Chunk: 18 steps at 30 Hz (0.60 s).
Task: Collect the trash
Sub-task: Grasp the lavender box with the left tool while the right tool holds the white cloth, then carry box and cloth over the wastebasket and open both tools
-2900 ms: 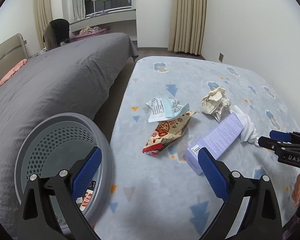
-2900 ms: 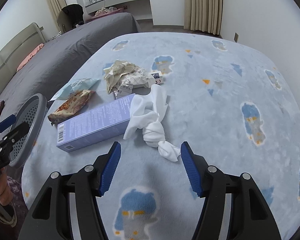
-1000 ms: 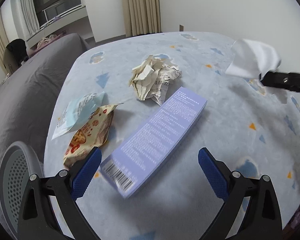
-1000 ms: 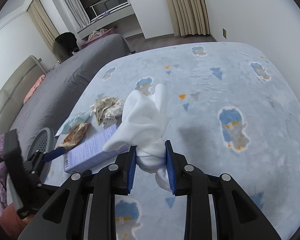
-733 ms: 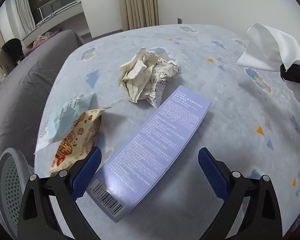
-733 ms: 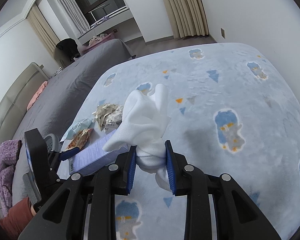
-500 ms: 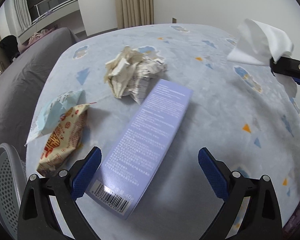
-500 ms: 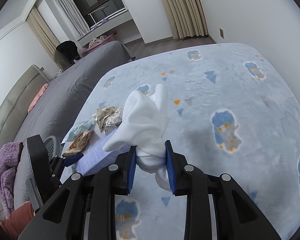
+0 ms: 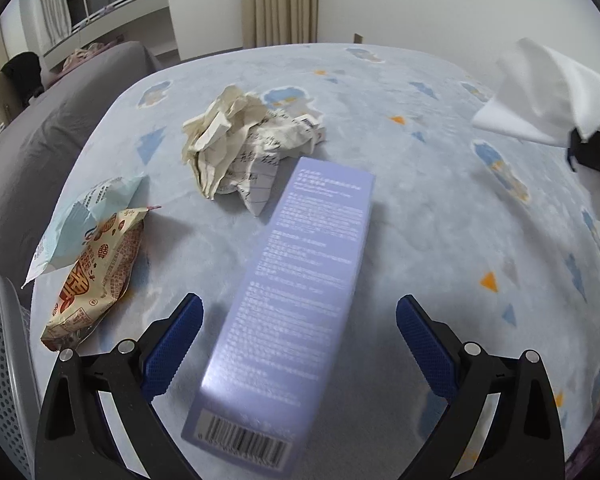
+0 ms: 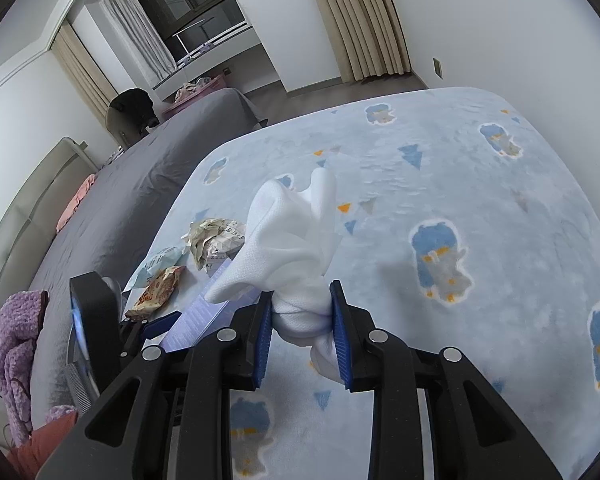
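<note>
My left gripper [image 9: 299, 334] is open and straddles the near end of a long purple box [image 9: 296, 292] that lies on the light blue blanket [image 9: 440, 208]. Behind the box is a crumpled paper ball [image 9: 240, 144]. To its left lie a snack wrapper [image 9: 96, 280] and a pale blue packet [image 9: 88, 220]. My right gripper [image 10: 303, 332] is shut on a knotted white cloth [image 10: 292, 248] and holds it above the blanket; the cloth also shows in the left wrist view [image 9: 548, 96]. The box [image 10: 204, 312], paper [image 10: 216, 240] and wrapper [image 10: 156, 292] show below it.
A grey perforated bin [image 9: 0, 364] stands at the blanket's left edge. A grey bed [image 10: 140, 184] runs along the left. A purple knitted cloth [image 10: 16, 344] lies at the lower left. Curtains [image 10: 364, 28] and a white wall stand behind.
My left gripper has moved forward over the purple box, which now lies between its open fingers. My right gripper still holds the white cloth and has risen a little.
</note>
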Motion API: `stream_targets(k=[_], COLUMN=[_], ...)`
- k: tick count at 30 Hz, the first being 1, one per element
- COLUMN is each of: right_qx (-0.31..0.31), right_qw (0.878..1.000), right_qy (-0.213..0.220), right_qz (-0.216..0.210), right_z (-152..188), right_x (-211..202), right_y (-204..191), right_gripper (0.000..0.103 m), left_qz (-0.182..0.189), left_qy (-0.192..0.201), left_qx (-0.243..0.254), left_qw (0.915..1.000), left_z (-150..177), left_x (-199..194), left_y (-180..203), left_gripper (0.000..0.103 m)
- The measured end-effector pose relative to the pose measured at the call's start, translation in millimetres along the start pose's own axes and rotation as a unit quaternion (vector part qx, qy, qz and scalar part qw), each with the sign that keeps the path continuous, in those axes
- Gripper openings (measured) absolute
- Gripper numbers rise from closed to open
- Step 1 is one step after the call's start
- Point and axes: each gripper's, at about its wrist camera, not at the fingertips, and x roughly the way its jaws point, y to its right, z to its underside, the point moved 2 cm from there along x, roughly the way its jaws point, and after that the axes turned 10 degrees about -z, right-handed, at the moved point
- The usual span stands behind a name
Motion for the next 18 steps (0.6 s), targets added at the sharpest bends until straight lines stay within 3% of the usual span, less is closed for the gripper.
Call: stream_targets(k=[4,6,8,11,18], right_qx=[-0.002,-0.002,-0.002,-0.006,-0.012], right_qw=[1.0,1.0,1.0,1.0,1.0], right_qy=[0.001,0.0,-0.001,-0.003,0.0], right_qz=[-0.002,-0.002,-0.002,0.001,0.006], right_z=[-1,0,-1,-3,-7], right_x=[-1,0,2,5,14], right_y=[-1,-1,-2,-6,-21], right_gripper=[0.027,0.027,0.027,0.027,0.027], left_qz=[-0.002,-0.002,-0.001,0.001,0.005], left_qy=[0.002,0.007,0.011,0.008,0.019], left_qx=[-0.006,-0.005,-0.007,-0.014,-0.039], left_qw=[1.0,1.0,0.9999,0.9999,0.9991], left_z=[2,3,3,3,8], left_x=[3,1,-2,-6,-26], left_y=[-2,-2,-4,-9,-22], left_gripper=[0.088,0.08,0.061,0.044,0.043])
